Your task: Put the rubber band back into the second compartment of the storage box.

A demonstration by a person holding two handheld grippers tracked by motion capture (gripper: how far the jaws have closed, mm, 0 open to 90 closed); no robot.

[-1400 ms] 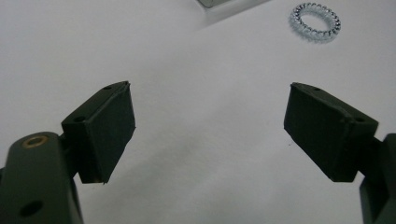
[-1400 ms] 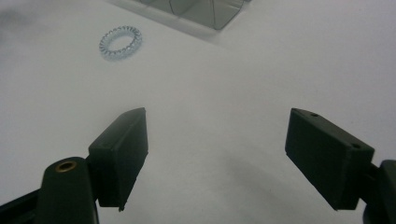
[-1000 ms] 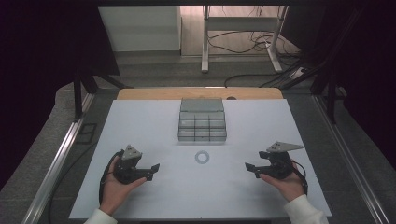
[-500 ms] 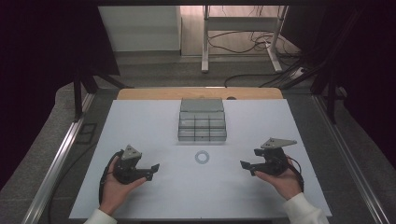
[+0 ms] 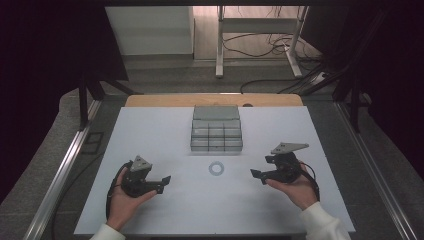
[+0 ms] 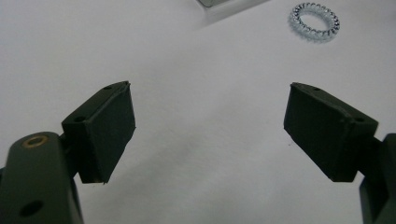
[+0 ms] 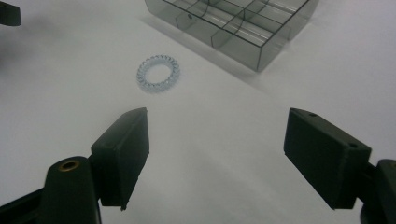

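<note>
A small clear coiled ring (image 5: 216, 168) lies flat on the white table (image 5: 165, 140), just in front of a grey compartment box (image 5: 216, 128). My left gripper (image 5: 163, 183) is held low at the left, open, nothing between its jaws; the ring (image 6: 313, 21) sits far ahead to its upper right. My right gripper (image 5: 256, 175) is at the right, open and empty, pointing toward the ring (image 7: 158, 73), which lies a short way ahead and left of its jaws. The box (image 7: 233, 23) with its several compartments is beyond.
A wooden strip (image 5: 210, 100) borders the table's far edge. Metal rails (image 5: 65, 160) run along both sides. Beyond the table stand a frame's legs (image 5: 218, 40) and floor cables (image 5: 260, 47). Bare white surface surrounds the ring.
My right gripper has moved left and slightly forward, toward the ring. The left gripper has stayed put, and the ring and box have not moved.
</note>
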